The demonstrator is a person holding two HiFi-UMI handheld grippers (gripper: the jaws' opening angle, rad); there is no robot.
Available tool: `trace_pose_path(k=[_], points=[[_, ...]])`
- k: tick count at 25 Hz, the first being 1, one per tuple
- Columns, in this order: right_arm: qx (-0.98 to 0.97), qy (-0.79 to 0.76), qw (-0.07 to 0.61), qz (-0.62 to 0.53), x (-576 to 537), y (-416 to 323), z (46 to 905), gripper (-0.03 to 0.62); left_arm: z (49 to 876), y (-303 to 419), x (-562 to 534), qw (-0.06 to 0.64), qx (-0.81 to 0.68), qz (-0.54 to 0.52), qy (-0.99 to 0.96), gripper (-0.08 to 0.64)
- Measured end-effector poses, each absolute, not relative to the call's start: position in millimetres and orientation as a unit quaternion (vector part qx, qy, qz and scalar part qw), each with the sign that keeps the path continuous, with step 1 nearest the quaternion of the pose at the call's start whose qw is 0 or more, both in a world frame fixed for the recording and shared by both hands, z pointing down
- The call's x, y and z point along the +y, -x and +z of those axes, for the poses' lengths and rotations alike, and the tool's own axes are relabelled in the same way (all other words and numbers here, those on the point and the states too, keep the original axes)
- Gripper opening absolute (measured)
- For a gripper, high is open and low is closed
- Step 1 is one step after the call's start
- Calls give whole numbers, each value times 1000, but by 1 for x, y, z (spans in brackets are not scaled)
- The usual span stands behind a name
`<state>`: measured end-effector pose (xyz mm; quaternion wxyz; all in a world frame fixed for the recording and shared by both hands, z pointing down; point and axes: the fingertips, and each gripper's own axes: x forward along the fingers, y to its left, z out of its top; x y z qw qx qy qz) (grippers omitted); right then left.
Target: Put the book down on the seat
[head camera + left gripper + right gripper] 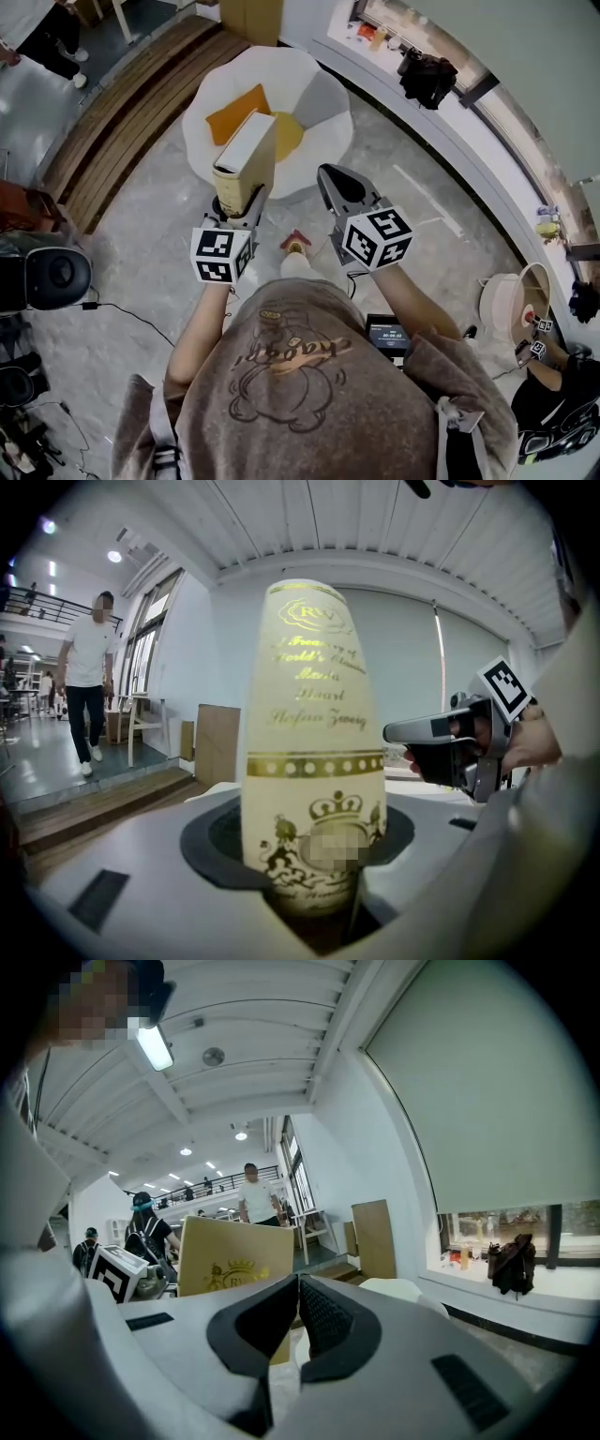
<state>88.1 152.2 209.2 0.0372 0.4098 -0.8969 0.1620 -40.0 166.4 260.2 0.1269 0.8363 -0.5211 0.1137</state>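
A thick cream book with gold lettering [246, 161] stands upright in my left gripper [236, 201], whose jaws are shut on its lower end. In the left gripper view the book's spine [314, 761] fills the middle, with my left gripper [314, 878] clamped on its base. The book hangs above the near edge of a white round seat [328, 103] that holds an orange cushion [239, 111] and a yellow cushion [289, 134]. My right gripper [330, 174] is shut and empty, to the right of the book. In the right gripper view my right gripper [298, 1302] has its jaws together, and the book [230, 1260] shows to the left.
Wooden steps [122, 112] run behind the seat on the left. A curved white counter [450, 122] with a black bag [427, 77] lies to the right. A white fan [511, 300] and black equipment [56, 275] stand on the floor. A person [86, 682] walks at the far left.
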Motion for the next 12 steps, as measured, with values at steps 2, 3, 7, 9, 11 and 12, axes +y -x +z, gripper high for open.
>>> trace_pose_path(k=[2,3,7,9,11,12], points=[[-899,-406,39,161,138,-94,210,21,260,32,152,126,-523,113,-836,225],[-900,-403,40,161,131,-97,210,21,260,28,145,126,-524,112,-835,225],[-904,-392,41,163,101,-107,211,21,259,17,117,127,-531,113,-830,226],[-907,-385,42,165,88,-109,212,21,260,14,105,127,-537,112,-826,227],[-910,-377,41,167,77,-110,213,21,260,14,95,126,-544,111,-822,225],[-911,-374,40,167,71,-110,213,21,260,14,89,125,-547,111,-820,225]])
